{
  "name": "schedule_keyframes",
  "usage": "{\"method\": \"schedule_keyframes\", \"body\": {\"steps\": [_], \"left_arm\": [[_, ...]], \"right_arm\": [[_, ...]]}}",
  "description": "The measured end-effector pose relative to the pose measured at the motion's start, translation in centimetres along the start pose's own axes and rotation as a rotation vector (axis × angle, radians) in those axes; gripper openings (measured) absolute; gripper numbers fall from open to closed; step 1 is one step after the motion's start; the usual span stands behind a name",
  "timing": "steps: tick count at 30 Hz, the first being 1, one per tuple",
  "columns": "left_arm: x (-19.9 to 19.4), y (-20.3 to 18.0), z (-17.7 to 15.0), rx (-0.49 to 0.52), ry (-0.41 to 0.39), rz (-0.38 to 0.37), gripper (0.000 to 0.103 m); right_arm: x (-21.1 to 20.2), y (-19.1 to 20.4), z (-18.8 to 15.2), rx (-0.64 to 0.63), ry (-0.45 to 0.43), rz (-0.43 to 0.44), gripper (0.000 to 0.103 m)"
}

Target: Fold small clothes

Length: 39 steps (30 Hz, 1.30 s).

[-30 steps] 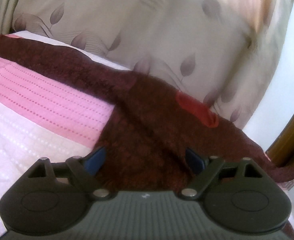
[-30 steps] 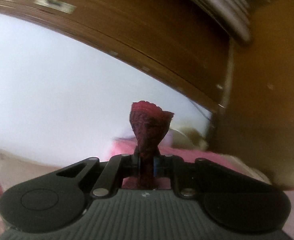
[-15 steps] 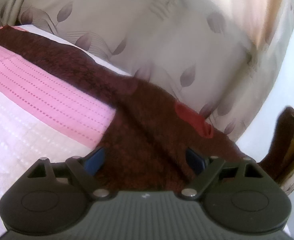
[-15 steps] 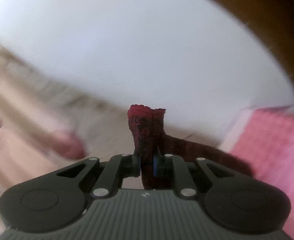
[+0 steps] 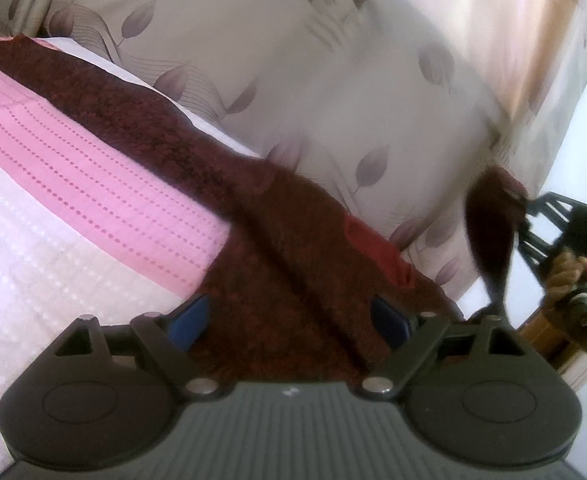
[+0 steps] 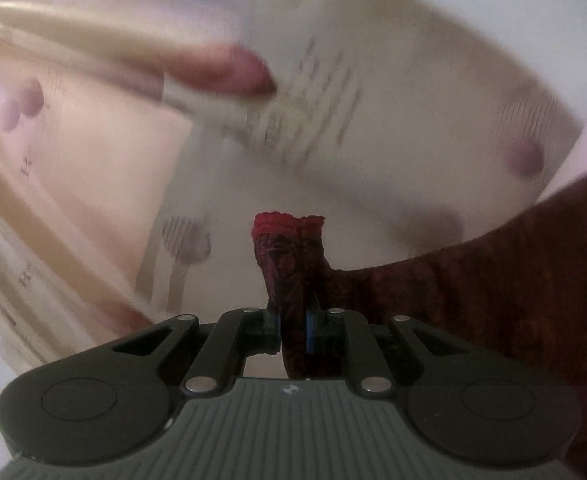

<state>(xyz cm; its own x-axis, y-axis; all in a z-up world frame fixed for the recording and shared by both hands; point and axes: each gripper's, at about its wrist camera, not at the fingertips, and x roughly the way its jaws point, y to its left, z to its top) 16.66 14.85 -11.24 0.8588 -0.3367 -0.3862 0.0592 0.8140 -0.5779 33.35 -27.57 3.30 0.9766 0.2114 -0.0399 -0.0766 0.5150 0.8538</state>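
Maroon garment lies spread on the pink-and-white bedcover, directly under your left gripper, whose jaws stand spread wide with the knit between the blue pads and nothing pinched; your right gripper has its jaws pressed together on a bunched cuff of that same garment, the red-trimmed end poking up past the fingertips. A second ago that right gripper faced the wooden headboard; it has since swung round toward the leaf-printed curtain, and in the left wrist view it now appears at the right edge with the sleeve hanging from it; by my judgement you are carrying the sleeve across the body for a fold, which is still early work. Farther off, no basket, bin or drawer shows, so there are no contents to report.
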Motion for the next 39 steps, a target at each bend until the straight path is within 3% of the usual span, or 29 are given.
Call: {"method": "schedule_keyframes", "body": {"steps": [5, 13, 32, 35, 39], "left_arm": [[-0.2, 0.3, 0.1, -0.013, -0.002, -0.010, 0.089], [-0.3, 0.6, 0.2, -0.032, -0.007, -0.020, 0.089], [-0.2, 0.8, 0.2, -0.050, -0.011, -0.030, 0.090], [-0.2, 0.9, 0.2, -0.051, -0.011, -0.031, 0.090], [-0.2, 0.9, 0.2, -0.051, -0.011, -0.031, 0.090]], "right_arm": [[3.1, 0.7, -4.0, -0.033, 0.084, 0.013, 0.017], [7.7, 1.3, -9.9, -0.113, 0.223, -0.048, 0.017], [11.0, 0.5, -15.7, -0.262, 0.362, -0.123, 0.017], [11.6, 0.8, -16.6, -0.291, 0.381, -0.139, 0.020], [12.1, 0.8, -18.1, -0.317, 0.421, -0.161, 0.034]]}}
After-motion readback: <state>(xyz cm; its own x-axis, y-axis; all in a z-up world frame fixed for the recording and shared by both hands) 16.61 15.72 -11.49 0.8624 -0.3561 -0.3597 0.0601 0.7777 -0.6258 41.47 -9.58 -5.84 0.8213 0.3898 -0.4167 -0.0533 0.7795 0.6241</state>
